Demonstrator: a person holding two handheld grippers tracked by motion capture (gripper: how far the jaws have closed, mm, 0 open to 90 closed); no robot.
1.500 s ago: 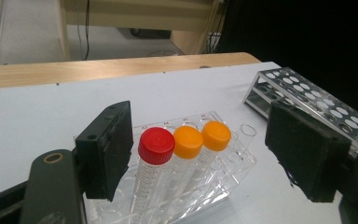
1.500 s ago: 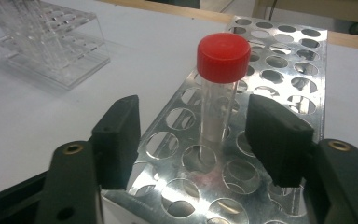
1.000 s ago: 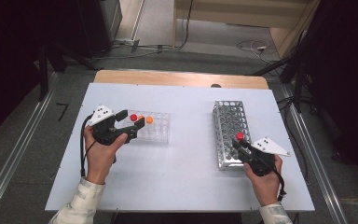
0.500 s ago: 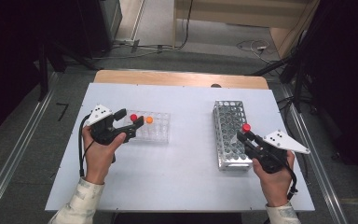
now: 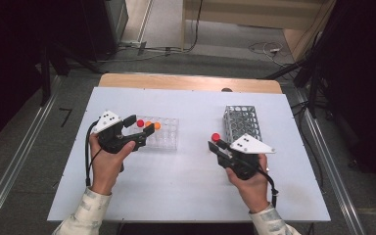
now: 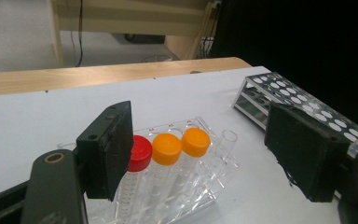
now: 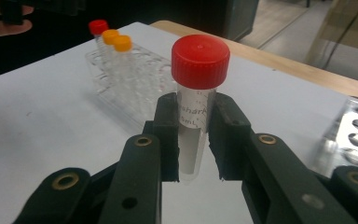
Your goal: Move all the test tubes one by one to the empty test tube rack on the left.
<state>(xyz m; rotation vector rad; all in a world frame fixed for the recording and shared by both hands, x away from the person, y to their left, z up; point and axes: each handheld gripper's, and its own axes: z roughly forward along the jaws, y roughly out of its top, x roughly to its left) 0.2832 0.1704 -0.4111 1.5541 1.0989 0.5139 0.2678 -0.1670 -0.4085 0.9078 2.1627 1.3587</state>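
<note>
My right gripper point(image 5: 215, 145) point(image 7: 195, 140) is shut on a red-capped tube point(image 5: 216, 137) point(image 7: 196, 88), held upright above the table between the two racks. A clear plastic rack point(image 5: 164, 133) point(image 6: 186, 186) at the left holds one red-capped tube point(image 6: 137, 154) and two orange-capped tubes point(image 6: 182, 145). An uncapped tube point(image 6: 227, 140) stands beside them. My left gripper point(image 5: 142, 126) point(image 6: 200, 154) stands open at the rack's left end, its jaws on either side of the capped tubes and apart from them. The metal rack point(image 5: 242, 123) point(image 6: 298, 100) stands at the right.
The white table point(image 5: 186, 191) has bare room in front of both racks. A wooden strip point(image 5: 186, 82) runs along its far edge. Cables trail from each gripper toward the person's forearms.
My right gripper lifted the red-capped tube up from the metal rack and carried it left toward the middle of the table. The left gripper stayed where it was.
</note>
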